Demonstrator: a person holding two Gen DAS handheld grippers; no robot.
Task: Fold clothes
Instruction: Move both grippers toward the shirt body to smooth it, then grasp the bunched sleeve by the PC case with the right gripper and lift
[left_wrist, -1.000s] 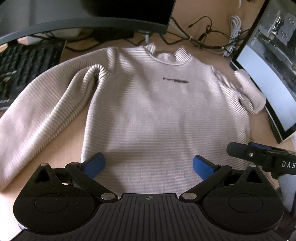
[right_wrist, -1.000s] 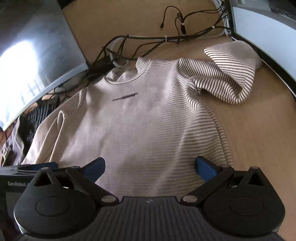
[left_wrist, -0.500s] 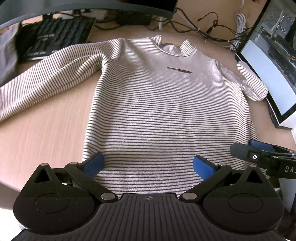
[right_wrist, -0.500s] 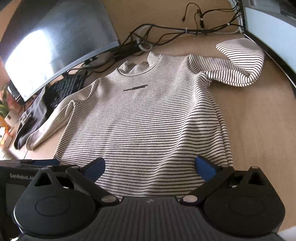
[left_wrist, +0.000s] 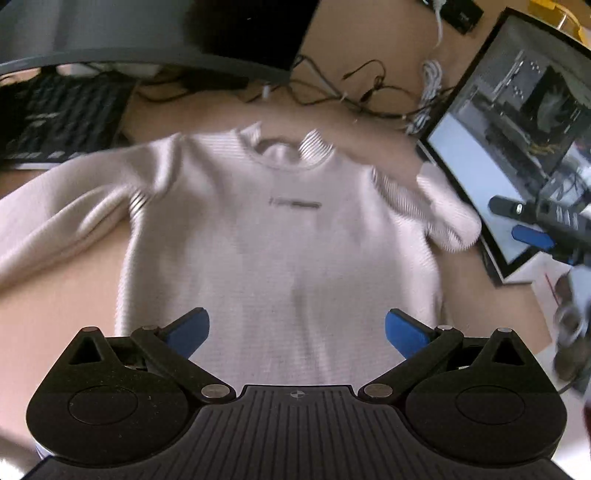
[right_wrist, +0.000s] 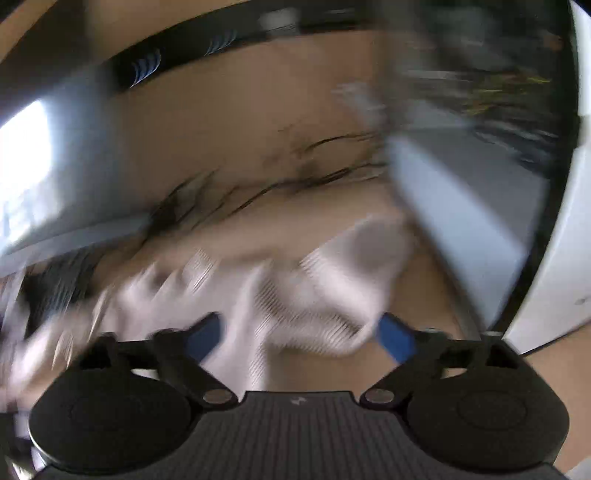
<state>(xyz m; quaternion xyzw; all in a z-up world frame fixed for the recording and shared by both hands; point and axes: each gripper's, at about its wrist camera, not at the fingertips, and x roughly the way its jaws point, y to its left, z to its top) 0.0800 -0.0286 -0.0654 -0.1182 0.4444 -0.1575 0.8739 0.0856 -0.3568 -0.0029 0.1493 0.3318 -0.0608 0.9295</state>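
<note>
A white sweater with thin dark stripes (left_wrist: 280, 240) lies flat, front up, on the wooden desk, collar at the far side. Its left sleeve (left_wrist: 66, 229) stretches out to the left. The right sleeve (left_wrist: 443, 218) is bunched beside a monitor. My left gripper (left_wrist: 297, 328) is open above the hem and holds nothing. My right gripper (right_wrist: 299, 336) is heavily blurred and its jaws are closing. The bunched sleeve (right_wrist: 332, 295) shows just beyond its fingers, and the pads do not press it. The right gripper (left_wrist: 532, 225) also shows raised at the right edge of the left wrist view.
A black keyboard (left_wrist: 62, 118) lies at the far left. A curved monitor (left_wrist: 147, 37) spans the back. A lit monitor (left_wrist: 509, 166) stands along the right, close to the bunched sleeve. Tangled cables (left_wrist: 369, 96) run behind the collar.
Both grippers have lifted off the hem area. The right one has swung up and right toward the bunched sleeve, its view now smeared, and its jaws stand narrower than before.
</note>
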